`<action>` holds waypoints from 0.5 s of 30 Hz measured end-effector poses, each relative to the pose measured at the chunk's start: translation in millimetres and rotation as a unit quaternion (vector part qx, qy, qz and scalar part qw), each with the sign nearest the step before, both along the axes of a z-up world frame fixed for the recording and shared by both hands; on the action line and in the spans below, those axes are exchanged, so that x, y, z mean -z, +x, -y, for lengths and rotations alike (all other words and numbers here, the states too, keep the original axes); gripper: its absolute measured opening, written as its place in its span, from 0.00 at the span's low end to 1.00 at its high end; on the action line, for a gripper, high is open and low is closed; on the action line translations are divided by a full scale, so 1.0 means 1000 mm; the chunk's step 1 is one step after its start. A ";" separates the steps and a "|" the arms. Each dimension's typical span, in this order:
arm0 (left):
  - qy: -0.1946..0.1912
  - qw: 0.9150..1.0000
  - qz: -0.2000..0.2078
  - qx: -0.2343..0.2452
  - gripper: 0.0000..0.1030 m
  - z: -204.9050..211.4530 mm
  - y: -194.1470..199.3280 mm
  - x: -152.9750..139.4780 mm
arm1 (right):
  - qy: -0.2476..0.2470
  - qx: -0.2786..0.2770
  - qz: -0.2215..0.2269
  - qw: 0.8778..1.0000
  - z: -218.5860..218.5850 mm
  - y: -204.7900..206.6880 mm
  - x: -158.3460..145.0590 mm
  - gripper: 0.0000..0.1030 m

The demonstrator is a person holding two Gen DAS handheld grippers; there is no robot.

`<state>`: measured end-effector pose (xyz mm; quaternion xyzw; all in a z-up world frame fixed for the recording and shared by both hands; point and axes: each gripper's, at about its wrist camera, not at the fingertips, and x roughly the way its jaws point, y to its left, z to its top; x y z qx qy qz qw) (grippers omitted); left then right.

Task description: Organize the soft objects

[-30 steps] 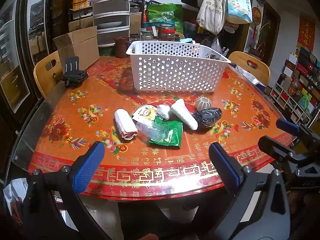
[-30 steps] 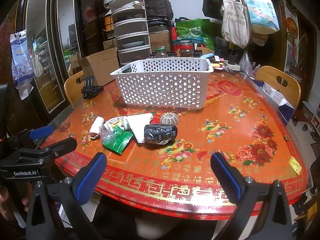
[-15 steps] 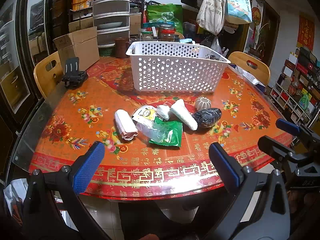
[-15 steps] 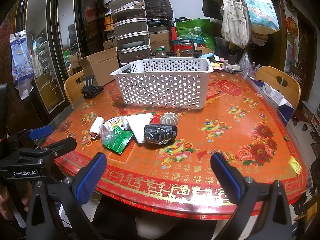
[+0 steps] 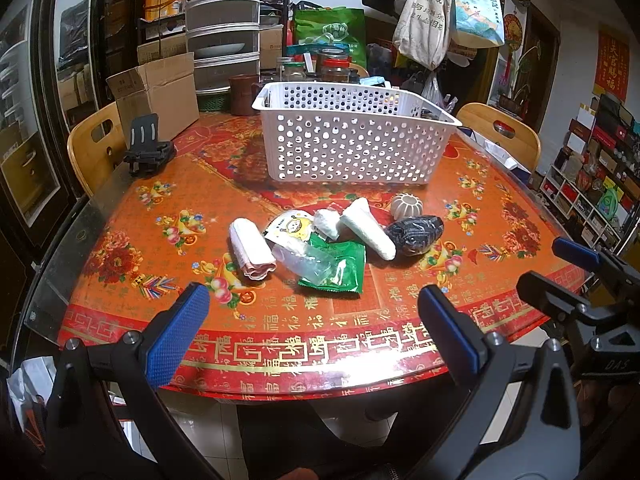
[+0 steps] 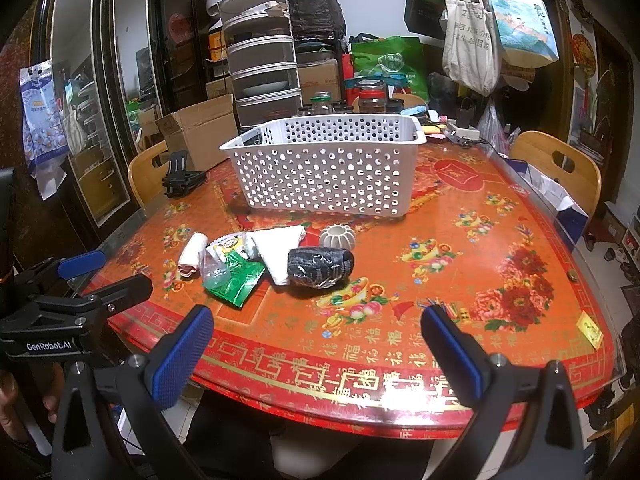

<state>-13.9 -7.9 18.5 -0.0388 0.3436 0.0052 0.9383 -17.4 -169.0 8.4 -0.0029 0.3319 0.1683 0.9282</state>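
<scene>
Nothing has moved over the last second, so sorting has not begun. The table (image 5: 120,240) spreads ahead of both tools. The white basket (image 5: 352,148) stands far ahead. The soft pile (image 5: 332,240) lies between. The left gripper (image 5: 312,328) and right gripper (image 6: 316,344) gape wide, holding nothing.
</scene>
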 end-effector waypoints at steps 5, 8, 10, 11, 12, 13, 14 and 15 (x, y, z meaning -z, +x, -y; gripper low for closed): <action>0.000 1.000 0.000 0.000 1.00 0.000 0.000 0.000 | 0.000 0.000 -0.001 1.000 0.000 0.000 0.000 1.00; 0.000 1.000 0.000 -0.001 1.00 0.000 0.000 0.000 | 0.000 0.000 -0.001 1.000 0.000 0.000 0.000 1.00; 0.000 1.000 0.000 -0.001 1.00 0.000 0.000 0.000 | 0.001 0.000 -0.001 1.000 0.000 0.000 0.000 1.00; 0.000 1.000 0.000 -0.001 1.00 0.000 0.000 0.000 | 0.000 0.000 -0.001 1.000 0.000 0.000 0.000 1.00; 0.000 1.000 0.000 -0.001 1.00 0.000 0.000 0.000 | 0.000 0.000 -0.001 1.000 0.000 0.000 0.000 1.00; 0.000 1.000 0.000 0.000 1.00 0.000 0.000 0.000 | 0.000 0.000 -0.001 1.000 0.000 0.000 0.000 1.00; 0.001 1.000 0.000 -0.001 1.00 0.000 0.000 0.000 | 0.000 0.000 -0.001 1.000 0.000 0.000 0.000 1.00; 0.002 1.000 0.000 -0.001 1.00 0.000 0.000 0.000 | 0.000 0.000 -0.001 1.000 0.000 0.000 -0.001 1.00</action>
